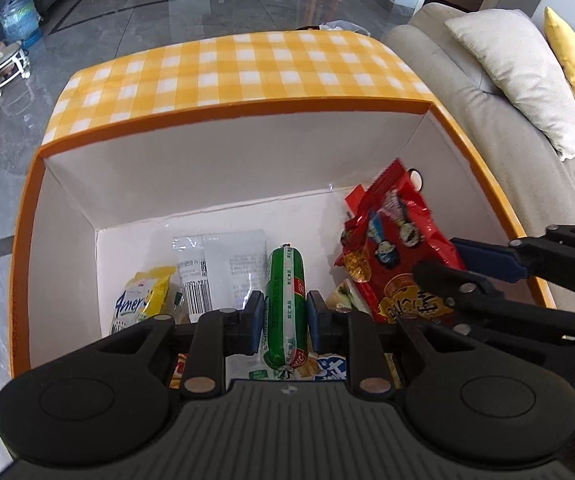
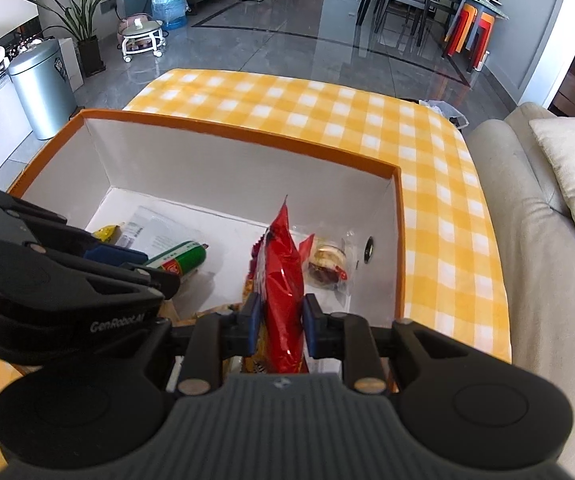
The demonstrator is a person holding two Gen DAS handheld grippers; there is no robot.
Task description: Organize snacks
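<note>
Inside the orange box, the left tongs pinch a green sausage; the right tongs pinch a red snack bag, its lower end hidden.

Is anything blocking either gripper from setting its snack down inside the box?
Nothing visible does. The left gripper holds the green sausage and the right gripper the red bag, both already inside the open box; bare floor remains near the back.
</note>
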